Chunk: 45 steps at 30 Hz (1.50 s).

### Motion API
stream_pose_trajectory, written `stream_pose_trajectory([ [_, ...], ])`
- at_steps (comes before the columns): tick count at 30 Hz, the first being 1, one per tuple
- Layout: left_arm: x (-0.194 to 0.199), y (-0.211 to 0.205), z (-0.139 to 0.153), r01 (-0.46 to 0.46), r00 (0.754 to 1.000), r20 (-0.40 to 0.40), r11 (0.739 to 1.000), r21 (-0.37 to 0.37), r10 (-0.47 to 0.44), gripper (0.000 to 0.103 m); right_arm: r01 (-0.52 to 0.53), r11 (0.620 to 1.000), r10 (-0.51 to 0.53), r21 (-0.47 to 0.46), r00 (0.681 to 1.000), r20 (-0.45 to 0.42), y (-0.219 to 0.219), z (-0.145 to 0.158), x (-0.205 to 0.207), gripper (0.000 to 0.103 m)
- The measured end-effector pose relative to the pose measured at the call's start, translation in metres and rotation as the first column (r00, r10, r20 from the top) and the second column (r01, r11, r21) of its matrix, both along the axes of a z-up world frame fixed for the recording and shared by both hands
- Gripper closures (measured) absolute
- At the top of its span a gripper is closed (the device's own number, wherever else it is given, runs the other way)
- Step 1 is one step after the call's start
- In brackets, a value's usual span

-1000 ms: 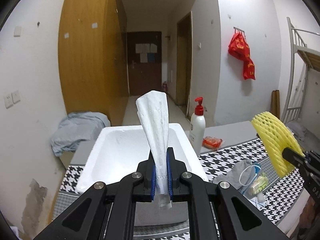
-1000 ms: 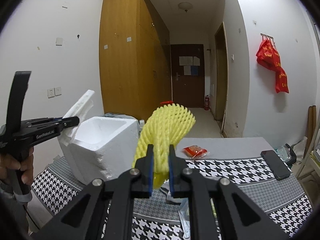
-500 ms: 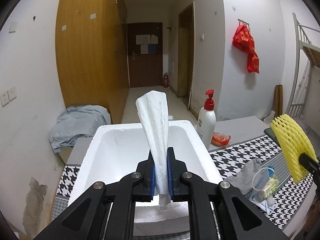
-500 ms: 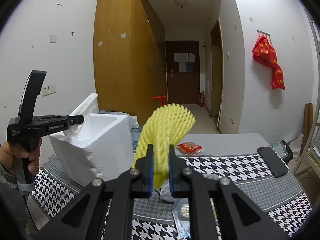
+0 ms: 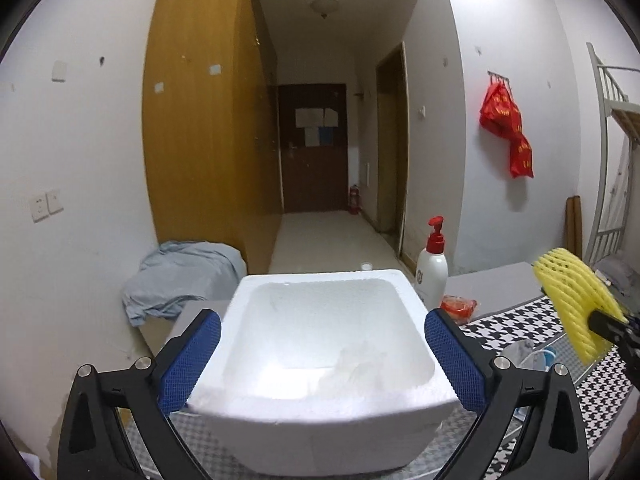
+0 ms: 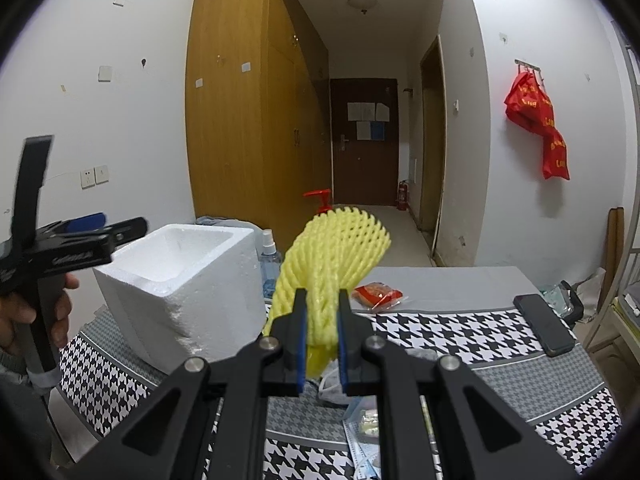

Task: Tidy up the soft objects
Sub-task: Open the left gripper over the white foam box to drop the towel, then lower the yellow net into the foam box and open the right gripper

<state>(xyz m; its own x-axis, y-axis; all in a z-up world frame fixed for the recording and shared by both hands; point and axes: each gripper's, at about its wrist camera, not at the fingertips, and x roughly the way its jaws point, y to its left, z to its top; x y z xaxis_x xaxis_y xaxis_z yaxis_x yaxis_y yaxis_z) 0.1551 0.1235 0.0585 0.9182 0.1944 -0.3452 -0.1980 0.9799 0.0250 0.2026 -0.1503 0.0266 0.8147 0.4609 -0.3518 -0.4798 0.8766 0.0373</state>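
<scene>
Hanging above the near rim of the white foam box (image 5: pixel 328 344), the left tongs (image 5: pixel 320 356) stand spread wide, blue pads on either side of the box and nothing between them. A crumpled white tissue (image 5: pixel 356 364) lies inside the box, at its near right corner. Right tongs (image 6: pixel 322 340) pinched onto the lower end of a yellow foam fruit net (image 6: pixel 332 252), which fans upward and out above the pads; held in the air over the desk (image 6: pixel 452 332), to the right of the box and apart from it. From the left wrist camera the same net shows at the far right edge. Desk wears a black-and-white houndstooth cloth. On it: a white pump bottle (image 5: pixel 432 276) with red top just behind the box's right corner, a red snack packet (image 6: pixel 378 294) near it, a grey cloth and some plastic-wrapped items below the right tongs, a dark phone (image 6: pixel 544 324) toward the right edge.
</scene>
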Motion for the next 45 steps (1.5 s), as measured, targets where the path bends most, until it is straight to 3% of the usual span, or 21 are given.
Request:
stream_pose_trajectory([
  [8,-0.050,0.021,0.002,-0.144,0.987,0.072,0.990,-0.010,0.145,0.001,-0.041,0.999,0.041,-0.003,0.999,0.012,0.021,0.012,0.004,0.087],
  [14,-0.065,0.035,-0.008,-0.223,0.973,0.066,0.975,-0.006,0.223,0.001,-0.093,0.996,0.093,0.000,0.995,0.024,0.047,0.027,0.007,0.087],
  [35,-0.096,0.067,-0.025,-0.341,0.939,0.055,0.940,0.009,0.340,0.001,-0.274,0.960,0.276,-0.056,0.961,0.033,0.133,0.043,0.019,0.087],
  [45,-0.114,0.083,-0.032,-0.354,0.933,0.059,0.935,-0.027,0.355,0.001,-0.283,0.951,0.284,-0.123,0.959,-0.016,0.170,0.036,0.032,0.087],
])
